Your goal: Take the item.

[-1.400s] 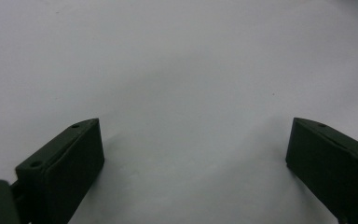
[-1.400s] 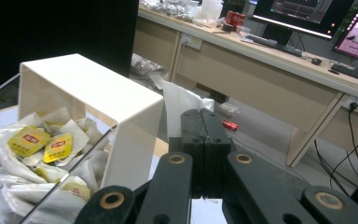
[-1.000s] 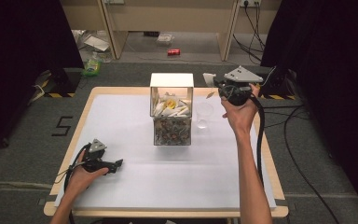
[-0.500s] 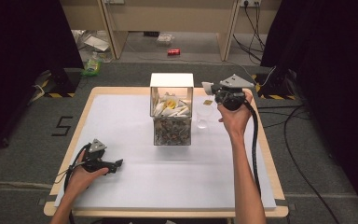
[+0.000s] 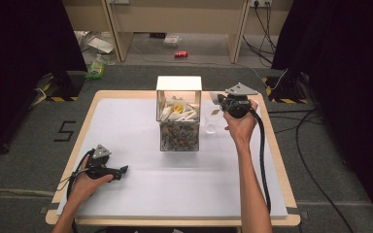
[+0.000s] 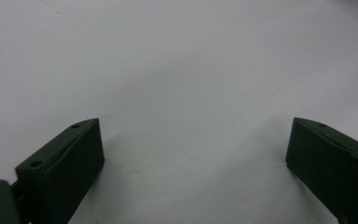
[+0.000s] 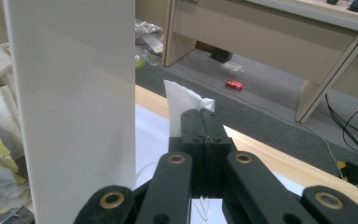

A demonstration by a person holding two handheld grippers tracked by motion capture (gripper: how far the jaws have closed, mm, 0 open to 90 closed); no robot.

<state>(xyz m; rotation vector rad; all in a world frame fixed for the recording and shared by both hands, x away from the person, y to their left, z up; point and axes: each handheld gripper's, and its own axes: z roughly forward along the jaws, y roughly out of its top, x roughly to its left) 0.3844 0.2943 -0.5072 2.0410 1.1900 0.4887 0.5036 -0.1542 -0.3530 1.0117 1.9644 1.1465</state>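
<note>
Lowered since a second ago: right gripper (image 5: 218, 100), now beside the clear box (image 5: 178, 119) at about three o'clock, jaws clamped on a white tea bag (image 7: 182, 103) with its tag (image 5: 215, 112) dangling below. Probably heading down toward the small clear cup (image 5: 211, 127) underneath, ready for a drop. Box packed with loose tea bags (image 5: 177, 112); cup looks empty. Left gripper (image 5: 121, 170) parked at seven o'clock on the white surface (image 5: 141, 189), jaws wide apart, nothing between.

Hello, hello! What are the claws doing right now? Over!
Right claw shut on tea bag, beside clear box. Left claw open, resting on table. Small cup below.
</note>
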